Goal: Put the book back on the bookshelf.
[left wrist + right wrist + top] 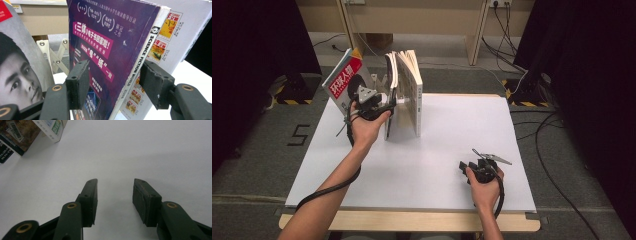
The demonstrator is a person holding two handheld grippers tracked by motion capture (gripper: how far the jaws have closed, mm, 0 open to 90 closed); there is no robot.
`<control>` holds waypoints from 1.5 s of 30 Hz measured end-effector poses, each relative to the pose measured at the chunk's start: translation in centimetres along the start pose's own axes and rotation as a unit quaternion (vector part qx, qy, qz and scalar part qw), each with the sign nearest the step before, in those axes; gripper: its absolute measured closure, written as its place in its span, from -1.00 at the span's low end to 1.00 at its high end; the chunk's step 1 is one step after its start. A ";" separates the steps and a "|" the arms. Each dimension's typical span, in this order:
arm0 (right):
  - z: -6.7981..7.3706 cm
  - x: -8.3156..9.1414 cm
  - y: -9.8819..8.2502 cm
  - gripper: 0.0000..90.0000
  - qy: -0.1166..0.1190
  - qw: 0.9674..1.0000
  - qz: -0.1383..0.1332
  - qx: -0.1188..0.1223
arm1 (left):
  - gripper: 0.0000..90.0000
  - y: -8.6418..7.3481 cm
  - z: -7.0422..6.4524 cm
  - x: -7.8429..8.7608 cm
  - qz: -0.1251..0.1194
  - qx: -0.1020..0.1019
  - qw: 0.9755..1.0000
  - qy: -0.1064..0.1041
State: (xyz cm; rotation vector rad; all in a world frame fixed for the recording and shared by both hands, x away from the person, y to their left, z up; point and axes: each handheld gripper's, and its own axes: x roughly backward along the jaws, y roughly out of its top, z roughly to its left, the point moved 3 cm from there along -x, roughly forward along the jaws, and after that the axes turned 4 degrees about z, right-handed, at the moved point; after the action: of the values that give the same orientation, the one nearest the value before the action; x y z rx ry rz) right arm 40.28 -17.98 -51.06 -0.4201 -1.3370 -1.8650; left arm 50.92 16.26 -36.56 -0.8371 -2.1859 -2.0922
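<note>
At the far left of the white table (452, 150), my left gripper (384, 102) sits around the purple magazine (110, 50), jaws spread either side of its spine with a visible gap, so I judge it loose, not clamped. It stands upright among other books, the grey-and-red book (343, 80) leaning alongside, probably propped by the white rack (53, 55) behind. My right gripper (113, 195) rests open and empty over bare table, near me. Left gripper view gives the cover print and jaw gap; high view gives the whole row's layout.
</note>
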 end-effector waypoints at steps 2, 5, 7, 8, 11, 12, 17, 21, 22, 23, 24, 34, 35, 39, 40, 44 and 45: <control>0.0 0.0 0.0 0.24 0.000 1.000 0.000 0.000 | -0.10 -0.1 0.0 0.1 0.000 -0.001 1.000 -0.001; 0.0 0.0 0.0 0.24 0.000 1.000 0.001 -0.001 | -0.11 -0.2 0.1 0.3 0.001 -0.002 1.000 -0.002; 0.0 0.0 0.0 0.23 0.000 1.000 0.001 0.000 | -0.11 -0.4 0.2 0.4 0.001 -0.001 1.000 -0.004; 0.0 0.0 0.0 0.23 0.000 1.000 0.001 0.000 | -0.11 -0.4 0.2 0.5 0.001 -0.001 1.000 -0.005; 0.0 0.0 0.0 0.23 0.000 1.000 0.000 0.000 | -0.12 -0.6 0.3 0.7 0.003 -0.001 1.000 -0.008; 0.0 0.0 0.0 0.23 0.000 1.000 0.000 0.000 | -0.12 -0.7 0.3 0.8 0.004 0.001 1.000 -0.009; 0.0 -0.1 0.0 0.23 -0.001 1.000 -0.001 0.001 | -0.13 -1.2 0.3 1.2 0.010 0.006 1.000 -0.014; 0.0 0.0 0.0 0.23 0.000 1.000 0.000 0.001 | -0.13 -1.6 0.5 1.4 0.011 0.007 1.000 -0.013; 0.0 0.0 -0.1 0.23 -0.001 1.000 -0.001 0.001 | -0.13 -1.7 0.6 1.5 0.012 0.007 1.000 -0.013; 0.0 0.0 -0.1 0.23 -0.001 1.000 -0.001 0.001 | -0.13 -1.7 0.7 1.5 0.013 0.006 1.000 -0.012; 0.0 0.0 -0.1 0.23 -0.001 1.000 0.000 0.002 | -0.13 -1.8 0.8 1.6 0.014 0.007 1.000 -0.012; -0.1 -0.1 0.0 0.23 -0.005 1.000 -0.002 0.012 | -0.14 -2.8 1.3 2.2 0.028 0.014 0.999 -0.016; 0.0 -0.1 0.0 0.23 -0.005 1.000 -0.002 0.011 | -0.14 -3.0 1.4 2.2 0.030 0.014 0.999 -0.017; 0.0 0.0 0.0 0.23 -0.005 1.000 -0.002 0.012 | -0.14 -3.4 1.7 2.4 0.035 0.017 0.999 -0.017; 0.0 0.0 0.0 0.23 -0.005 1.000 -0.002 0.011 | -0.14 -3.5 1.7 2.5 0.035 0.018 0.999 -0.018; 0.0 0.0 -0.1 0.23 -0.004 1.000 -0.002 0.011 | -0.14 -3.8 2.0 2.9 0.039 0.015 0.999 -0.021; 0.0 -0.1 -0.1 0.23 -0.002 1.000 -0.002 0.010 | -0.14 -4.0 2.1 3.0 0.042 0.013 0.999 -0.021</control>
State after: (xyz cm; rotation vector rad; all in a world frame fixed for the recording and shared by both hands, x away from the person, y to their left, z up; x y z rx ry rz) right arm 40.27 -17.93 -51.12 -0.4120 -1.3584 -1.8538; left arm 47.60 19.40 -39.42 -0.9627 -2.1529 -2.0217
